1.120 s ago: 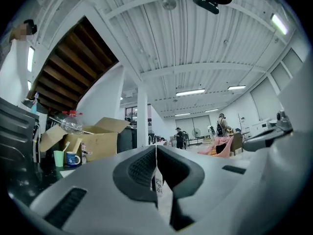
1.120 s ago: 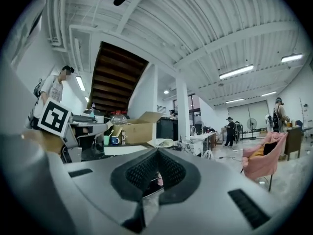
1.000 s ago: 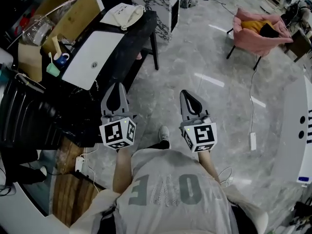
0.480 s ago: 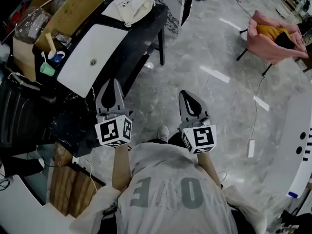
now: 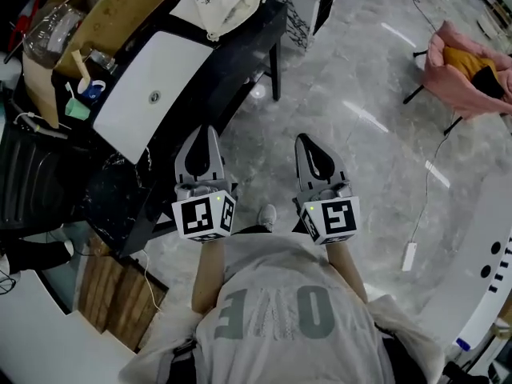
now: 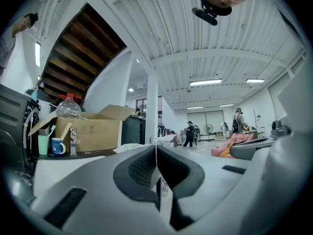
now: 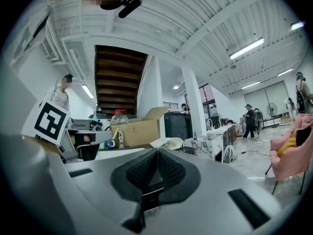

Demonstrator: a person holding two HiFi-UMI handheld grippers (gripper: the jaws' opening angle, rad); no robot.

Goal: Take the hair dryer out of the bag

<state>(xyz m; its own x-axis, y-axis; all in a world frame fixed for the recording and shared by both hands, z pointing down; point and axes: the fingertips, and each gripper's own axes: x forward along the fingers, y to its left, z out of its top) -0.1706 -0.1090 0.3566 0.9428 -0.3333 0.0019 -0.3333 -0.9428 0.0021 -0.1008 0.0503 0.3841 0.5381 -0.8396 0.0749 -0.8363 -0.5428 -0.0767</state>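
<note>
Left gripper (image 5: 205,134) and right gripper (image 5: 306,142) both pinched shut, holding nothing. White bag (image 5: 228,6) lies on the black table (image 5: 244,46), twelve o'clock of the left gripper, well apart.

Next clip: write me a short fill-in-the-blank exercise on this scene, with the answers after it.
1. The left gripper and right gripper both have their jaws ____, with nothing between them.
2. The white drawstring cloth bag lies on the long ____ table.
3. In the head view, the open brown cardboard box stands to the ____ of that bag.
4. The fabric armchair at upper right is ____.

Answers: shut; black; left; pink
</note>
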